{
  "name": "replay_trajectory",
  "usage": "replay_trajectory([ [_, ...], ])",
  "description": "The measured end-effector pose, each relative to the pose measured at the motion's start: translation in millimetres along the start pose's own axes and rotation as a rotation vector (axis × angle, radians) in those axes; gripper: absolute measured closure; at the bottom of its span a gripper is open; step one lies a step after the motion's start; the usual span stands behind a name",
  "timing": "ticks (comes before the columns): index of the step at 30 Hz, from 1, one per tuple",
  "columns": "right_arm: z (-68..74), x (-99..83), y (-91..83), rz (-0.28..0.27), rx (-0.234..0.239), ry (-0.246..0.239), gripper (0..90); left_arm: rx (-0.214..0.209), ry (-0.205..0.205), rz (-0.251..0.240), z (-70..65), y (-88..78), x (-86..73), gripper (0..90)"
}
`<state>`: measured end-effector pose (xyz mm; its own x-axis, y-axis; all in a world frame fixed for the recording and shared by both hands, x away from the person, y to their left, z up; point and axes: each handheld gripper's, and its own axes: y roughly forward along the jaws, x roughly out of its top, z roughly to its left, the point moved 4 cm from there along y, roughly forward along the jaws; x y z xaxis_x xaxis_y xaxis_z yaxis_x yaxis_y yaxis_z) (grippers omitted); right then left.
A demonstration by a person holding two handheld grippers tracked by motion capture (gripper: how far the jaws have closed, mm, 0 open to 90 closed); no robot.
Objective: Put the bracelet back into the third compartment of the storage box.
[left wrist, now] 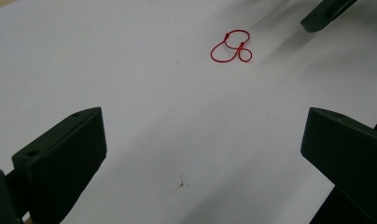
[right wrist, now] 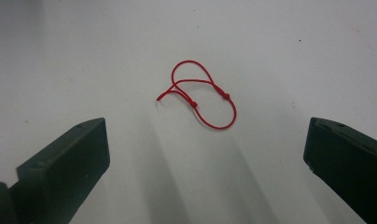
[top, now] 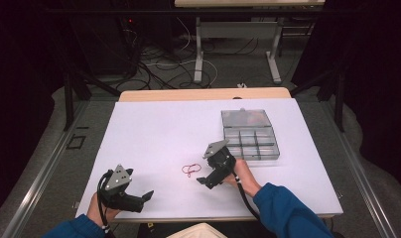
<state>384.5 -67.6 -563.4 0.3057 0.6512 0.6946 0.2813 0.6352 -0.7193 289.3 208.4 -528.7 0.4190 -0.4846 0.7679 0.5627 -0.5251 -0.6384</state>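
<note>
Right gripper (top: 204, 180): jaws spread wide, nothing held between them. In the right gripper view the red string loop (right wrist: 200, 100) is seen lying flat ahead of the gap, clear of both jaws, with two small knots along it.

Left gripper (top: 148, 196): jaws likewise spread and empty. In the left gripper view the red string loop (left wrist: 231, 45) is seen farther off, well apart from the jaws, with a jaw tip of the right gripper (left wrist: 327, 15) noted just beyond it.

From the high view, the red string loop (top: 190, 169) is placed on the white bench (top: 154, 134), just beside the right gripper and between the two grippers. A clear compartment box (top: 249, 134), lid closed, stands beyond the loop, behind the right gripper.
</note>
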Motion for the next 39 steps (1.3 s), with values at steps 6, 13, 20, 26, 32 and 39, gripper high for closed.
replay_trajectory([
  [6,-0.2,2.4,9.5,0.013,0.007,0.004,5.1,-0.001,0.001,0.002,-0.4,0.1,-0.3,0.2],
  [13,-0.8,7.4,20.4,0.002,-0.009,0.011,19.4,0.001,0.000,0.003,0.0,0.5,-0.2,0.2],
  [20,-1.8,8.6,27.6,0.001,-0.028,0.009,36.6,0.005,0.002,0.015,-0.3,1.5,-0.7,0.2],
  [26,-0.3,9.2,34.3,0.006,-0.017,0.029,45.9,0.014,-0.001,0.007,-0.3,2.5,-0.9,0.2],
  [32,-6.0,5.7,38.2,0.006,-0.009,0.087,52.2,0.018,0.003,0.011,0.3,2.4,-1.5,0.2],
  [39,-5.5,5.3,38.0,0.005,-0.022,0.066,64.9,0.016,0.006,0.012,0.0,2.3,-1.6,0.2],
])
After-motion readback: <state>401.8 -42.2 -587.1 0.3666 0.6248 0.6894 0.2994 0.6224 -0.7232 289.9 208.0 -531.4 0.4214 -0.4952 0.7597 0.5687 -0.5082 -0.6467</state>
